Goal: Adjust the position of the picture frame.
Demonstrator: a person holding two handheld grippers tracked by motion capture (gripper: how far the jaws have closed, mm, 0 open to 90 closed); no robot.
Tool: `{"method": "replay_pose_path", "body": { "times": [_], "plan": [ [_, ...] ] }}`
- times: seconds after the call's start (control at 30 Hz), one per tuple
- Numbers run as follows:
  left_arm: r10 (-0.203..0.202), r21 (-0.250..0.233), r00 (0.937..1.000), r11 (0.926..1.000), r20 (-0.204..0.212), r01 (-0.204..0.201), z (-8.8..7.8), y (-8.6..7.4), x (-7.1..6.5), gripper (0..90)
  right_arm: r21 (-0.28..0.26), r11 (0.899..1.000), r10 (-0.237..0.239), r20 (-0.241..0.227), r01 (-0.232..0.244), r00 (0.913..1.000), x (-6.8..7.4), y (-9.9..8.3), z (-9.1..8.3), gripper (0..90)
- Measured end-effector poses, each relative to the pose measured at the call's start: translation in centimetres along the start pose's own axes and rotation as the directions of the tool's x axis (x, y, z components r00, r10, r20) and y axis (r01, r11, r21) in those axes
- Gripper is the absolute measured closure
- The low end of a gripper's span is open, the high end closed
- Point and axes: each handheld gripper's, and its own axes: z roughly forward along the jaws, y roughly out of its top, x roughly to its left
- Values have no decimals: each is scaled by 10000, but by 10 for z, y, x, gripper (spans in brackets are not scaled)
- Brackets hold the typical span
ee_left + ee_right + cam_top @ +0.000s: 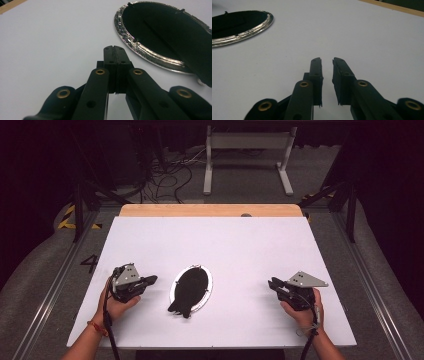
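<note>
Left gripper: your jaws are pressed together with nothing between them, low over the white table, just left of the tray.
Right gripper: your jaws stand a narrow gap apart, holding nothing, well right of the tray.
Tray: an oval silver-rimmed tray with a dark inside lies flat between your two grippers.

white table bears one silver-rimmed oval black dish.
</note>
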Motion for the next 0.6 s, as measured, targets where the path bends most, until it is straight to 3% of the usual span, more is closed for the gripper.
{"method": "replay_pose_path", "body": {
  "times": [0.13, 0.33, 0.4, 0.43, 0.5, 0.53, 0.6],
  "plan": [
    [43, -3, 9997, 10000, 241, -43, 2, 3, 0, 900, 188, 9995, -238, -218, 243, 9995, 11, 6, 8, 900],
    [-200, 118, 9982, 9997, 562, 194, 7, 1, -1, 900, 640, 9965, -507, -537, 541, 9973, 37, 24, 29, 900],
    [-461, 26, 9920, 9989, 1177, 461, 8, -1, -1, 900, 669, 9934, -891, -680, 936, 9937, 51, 30, 36, 900],
    [-295, 93, 9932, 9995, 1125, 286, 9, -2, -5, 900, 697, 9921, -992, -792, 1048, 9919, 58, 32, 40, 900],
    [-408, 89, 9890, 9992, 1423, 399, 7, -5, -7, 900, 868, 9869, -1279, -925, 1360, 9875, 71, 32, 46, 900],
    [-341, 8, 9888, 9994, 1451, 344, 5, -6, -9, 900, 877, 9849, -1407, -952, 1491, 9855, 74, 31, 46, 900],
    [-121, 284, 9894, 9996, 1448, 81, 2, -10, -16, 900, 849, 9824, -1573, -1044, 1664, 9820, 75, 26, 42, 900]
  ]
}}
